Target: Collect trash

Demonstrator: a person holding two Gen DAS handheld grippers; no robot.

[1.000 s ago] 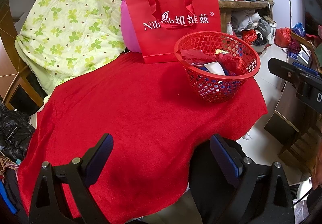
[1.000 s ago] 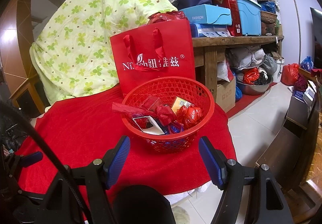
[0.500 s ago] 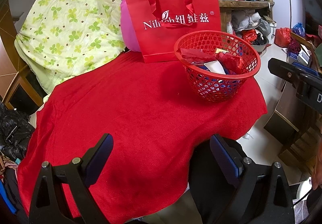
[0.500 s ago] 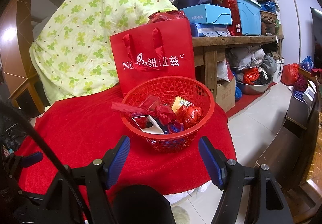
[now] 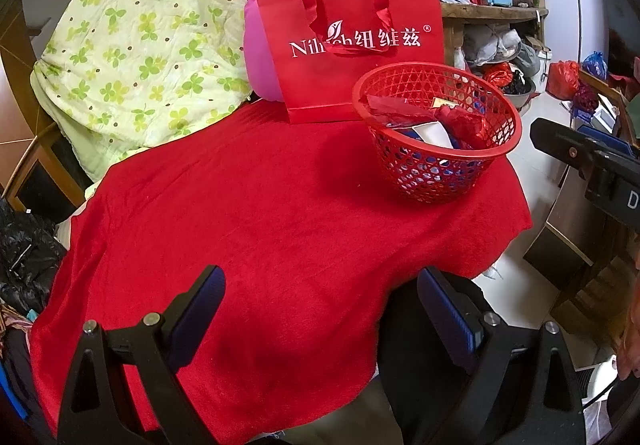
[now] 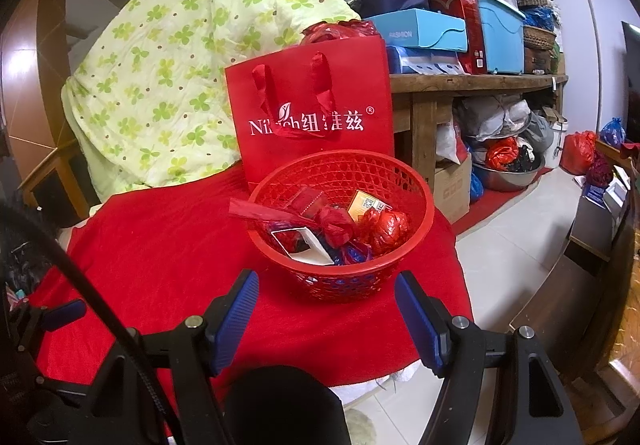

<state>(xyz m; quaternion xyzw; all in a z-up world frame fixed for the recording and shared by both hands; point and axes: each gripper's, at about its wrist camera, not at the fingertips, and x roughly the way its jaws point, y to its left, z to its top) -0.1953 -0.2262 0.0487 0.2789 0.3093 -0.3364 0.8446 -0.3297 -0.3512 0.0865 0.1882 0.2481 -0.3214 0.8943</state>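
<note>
Red basket (image 6: 340, 229) near cloth (image 5: 256, 221) edge; both grippers (image 5: 320, 309) (image 6: 326, 309) spread wide, empty

**Black frames, blue pads: the two hand-held grippers up close**

The left hand-held gripper (image 5: 322, 303), lower frame, has black angular arms with triangular cut-outs, silver round screw heads at the joints, and fingers (image 5: 196, 315) faced with dark blue ribbed pads. The right hand-held gripper (image 6: 326, 311) matches it: black struts, silver screws, brighter blue ribbed pads (image 6: 416, 319). A black cable (image 6: 100, 309) arcs across its lower left; a rounded black part sits at bottom centre.
</note>
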